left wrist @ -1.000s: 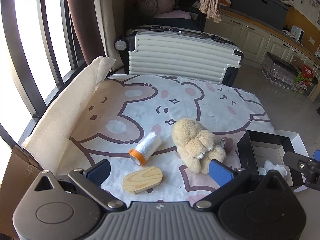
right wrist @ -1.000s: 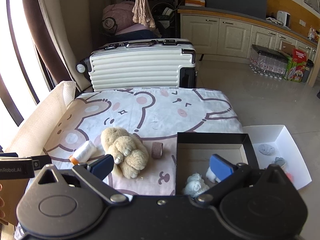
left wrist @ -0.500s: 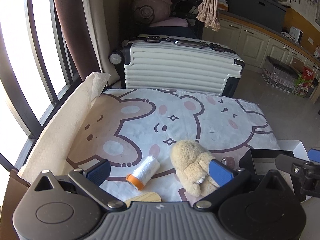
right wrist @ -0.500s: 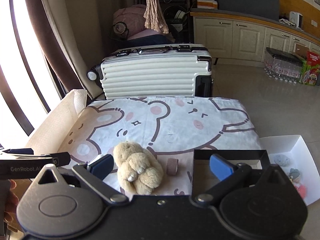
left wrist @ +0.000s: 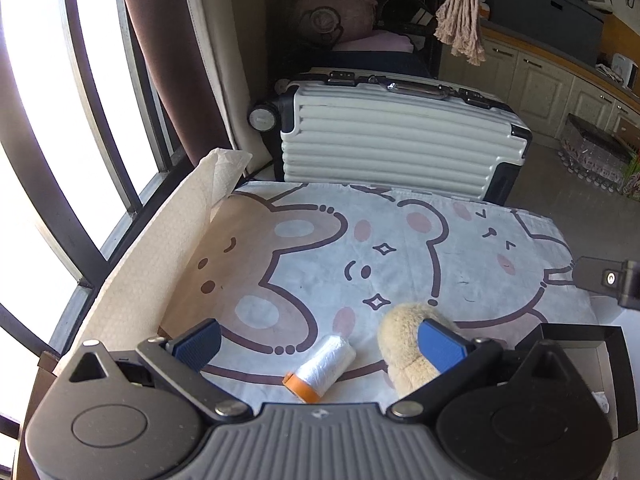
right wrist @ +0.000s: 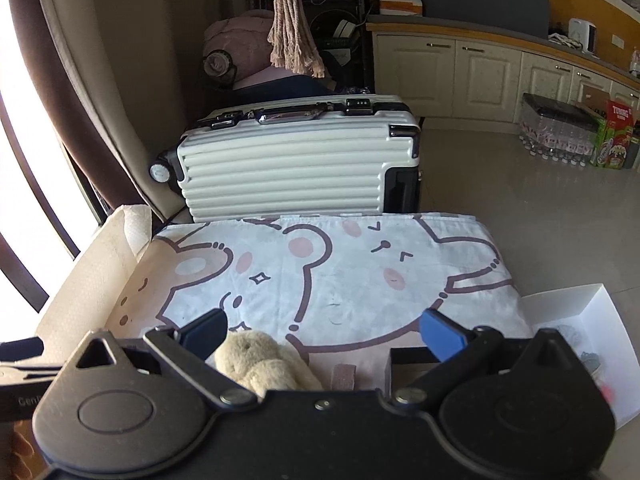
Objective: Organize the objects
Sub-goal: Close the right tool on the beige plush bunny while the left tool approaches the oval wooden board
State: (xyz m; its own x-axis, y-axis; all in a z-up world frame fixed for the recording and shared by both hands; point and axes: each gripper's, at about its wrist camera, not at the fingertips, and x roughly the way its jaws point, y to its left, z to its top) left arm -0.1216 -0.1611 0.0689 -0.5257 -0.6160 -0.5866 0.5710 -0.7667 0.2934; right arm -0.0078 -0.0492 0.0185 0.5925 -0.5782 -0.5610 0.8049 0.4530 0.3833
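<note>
— On the bear-print cloth (left wrist: 400, 240), what lies nearest the plush toy (left wrist: 404, 340)?
— Just left of the toy lies the thread spool (left wrist: 322, 366), on its side; right of the toy sits the black box (left wrist: 576, 340).
— And the grippers?
— Left gripper (left wrist: 320, 340) spread wide, holding nothing; right gripper (right wrist: 324, 330) likewise wide apart, empty, above the toy.

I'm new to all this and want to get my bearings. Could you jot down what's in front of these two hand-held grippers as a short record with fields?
surface: cloth with cartoon bear print
on cloth: spool lying on its side; plush toy; small roll
at right: black box; white tray
behind: suitcase
left hand-held gripper: open, empty
right hand-held gripper: open, empty
</note>
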